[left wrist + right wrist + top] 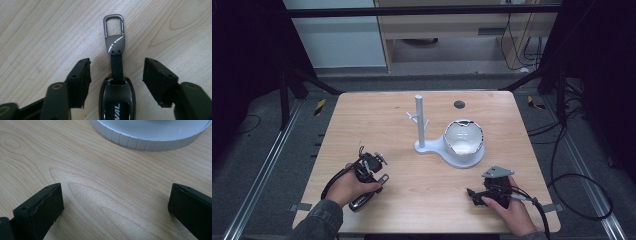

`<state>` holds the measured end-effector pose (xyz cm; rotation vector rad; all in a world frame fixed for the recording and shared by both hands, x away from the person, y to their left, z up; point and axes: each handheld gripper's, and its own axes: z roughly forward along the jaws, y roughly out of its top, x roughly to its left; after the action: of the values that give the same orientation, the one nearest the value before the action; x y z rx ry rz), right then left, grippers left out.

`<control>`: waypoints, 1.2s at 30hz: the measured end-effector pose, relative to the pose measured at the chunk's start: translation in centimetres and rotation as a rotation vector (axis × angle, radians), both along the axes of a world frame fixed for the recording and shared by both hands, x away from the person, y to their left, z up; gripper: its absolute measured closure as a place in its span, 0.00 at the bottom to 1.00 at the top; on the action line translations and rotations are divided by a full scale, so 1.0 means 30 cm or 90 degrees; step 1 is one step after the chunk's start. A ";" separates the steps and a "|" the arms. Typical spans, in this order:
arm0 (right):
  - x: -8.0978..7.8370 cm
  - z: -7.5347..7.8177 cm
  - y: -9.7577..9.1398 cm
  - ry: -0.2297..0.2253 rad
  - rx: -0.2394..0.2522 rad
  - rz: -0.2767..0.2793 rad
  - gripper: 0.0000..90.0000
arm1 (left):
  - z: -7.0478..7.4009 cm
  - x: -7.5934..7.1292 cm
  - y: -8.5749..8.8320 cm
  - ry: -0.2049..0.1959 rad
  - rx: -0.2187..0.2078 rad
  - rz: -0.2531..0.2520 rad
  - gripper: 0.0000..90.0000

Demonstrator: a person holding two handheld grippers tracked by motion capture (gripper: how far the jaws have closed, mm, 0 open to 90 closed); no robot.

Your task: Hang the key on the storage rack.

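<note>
A dark car key fob [117,100] lies flat on the wooden table [422,185], with a black strap and a silver clip [114,25] at its far end. My left gripper [116,67] hangs over it, one jaw on each side of the strap. Neither pad touches the strap, so the gripper is open. In the high view the fob [362,201] lies by the person's left hand near the front left, under the left gripper [373,186]. My right gripper [115,195] stands wide open over bare wood, near the front right [473,195].
A white stand [419,122] with a post, small pegs and a round dish [463,139] on its base stands at the table's middle. Its ribbed rim [150,141] lies just ahead of the right gripper. A dark round hole [459,104] marks the far edge.
</note>
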<state>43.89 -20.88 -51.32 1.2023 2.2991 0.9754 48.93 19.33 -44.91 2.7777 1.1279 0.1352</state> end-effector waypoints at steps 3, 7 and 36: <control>0.000 0.000 0.000 0.000 -0.001 -0.001 0.01 | -0.002 0.006 -0.003 0.010 0.000 -0.005 0.53; 0.000 0.000 0.001 0.000 0.000 -0.002 0.00 | -0.002 0.006 -0.017 0.011 0.009 -0.009 0.57; 0.000 0.000 0.001 0.000 -0.001 -0.002 0.01 | -0.039 0.028 -0.020 0.040 0.035 -0.020 0.73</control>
<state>43.89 -20.86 -51.32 1.2041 2.2969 0.9736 49.76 18.74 -46.09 2.8659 1.1094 0.0783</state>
